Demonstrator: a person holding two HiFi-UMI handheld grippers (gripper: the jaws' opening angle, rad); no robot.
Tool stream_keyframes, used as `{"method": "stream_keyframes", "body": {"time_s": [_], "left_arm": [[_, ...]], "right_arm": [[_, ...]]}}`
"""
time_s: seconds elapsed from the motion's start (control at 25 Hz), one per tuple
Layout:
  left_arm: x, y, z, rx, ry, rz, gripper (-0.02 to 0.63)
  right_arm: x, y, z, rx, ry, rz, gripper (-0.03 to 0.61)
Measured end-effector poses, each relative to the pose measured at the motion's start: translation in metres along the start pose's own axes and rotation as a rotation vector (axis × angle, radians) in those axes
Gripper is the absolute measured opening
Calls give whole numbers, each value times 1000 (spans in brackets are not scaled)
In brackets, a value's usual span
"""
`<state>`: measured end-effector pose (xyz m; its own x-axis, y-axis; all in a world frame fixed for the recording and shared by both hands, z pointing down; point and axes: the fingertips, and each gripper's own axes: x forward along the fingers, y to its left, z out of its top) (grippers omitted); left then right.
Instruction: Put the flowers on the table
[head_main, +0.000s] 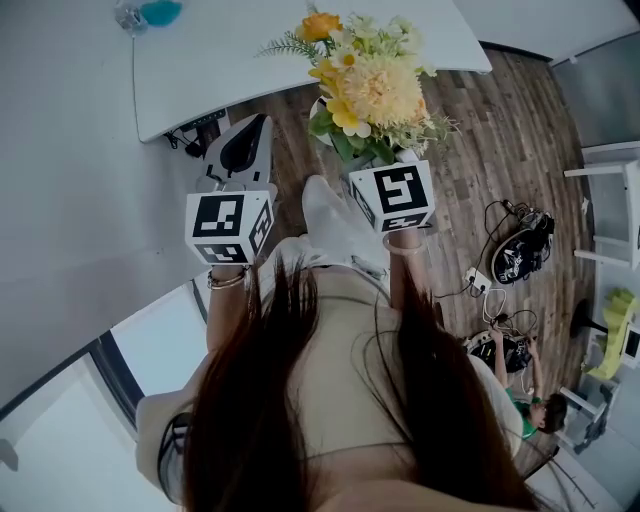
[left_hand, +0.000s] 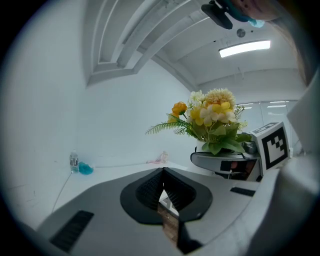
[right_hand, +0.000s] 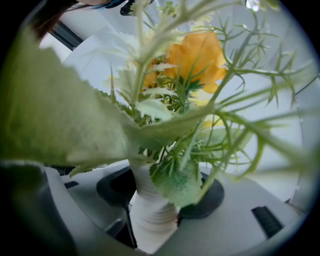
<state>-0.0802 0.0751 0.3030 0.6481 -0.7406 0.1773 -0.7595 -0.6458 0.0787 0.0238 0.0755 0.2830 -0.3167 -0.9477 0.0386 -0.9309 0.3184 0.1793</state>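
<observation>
1. Right gripper (right_hand: 157, 202) is clamped on the vase (right_hand: 150, 215), with one jaw on each side of its ribbed white neck. Left gripper (left_hand: 164, 200) holds nothing, and its jaws are together at the tips.
2. Floor (head_main: 500, 130) is wooden planks and lies beneath both grippers. A person (head_main: 530, 410) is down on it at the lower right of the head view.
3. Table (head_main: 250, 60) is white and lies ahead, beyond the grippers.
4. Flowers (head_main: 370, 90) are yellow, orange and cream with green leaves. They stand upright in the vase, held up off the table. In the head view the blooms overlap the table's near edge, while the right gripper under them is over the floor.
5. Bottle (head_main: 130, 15) stands at the table's far left, with a blue thing (head_main: 160, 12) just beside it.
</observation>
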Motion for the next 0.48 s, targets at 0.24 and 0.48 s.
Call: {"method": "stream_keyframes", "body": {"time_s": [0.24,0.48], "left_arm": [[23,10,-4,-23,3,14,3],[55,21,-2,-33,16,25,3]], "right_arm": [[19,-13,-12,11,5,6,258],[46,-35,-22,25,15,15,259]]}}
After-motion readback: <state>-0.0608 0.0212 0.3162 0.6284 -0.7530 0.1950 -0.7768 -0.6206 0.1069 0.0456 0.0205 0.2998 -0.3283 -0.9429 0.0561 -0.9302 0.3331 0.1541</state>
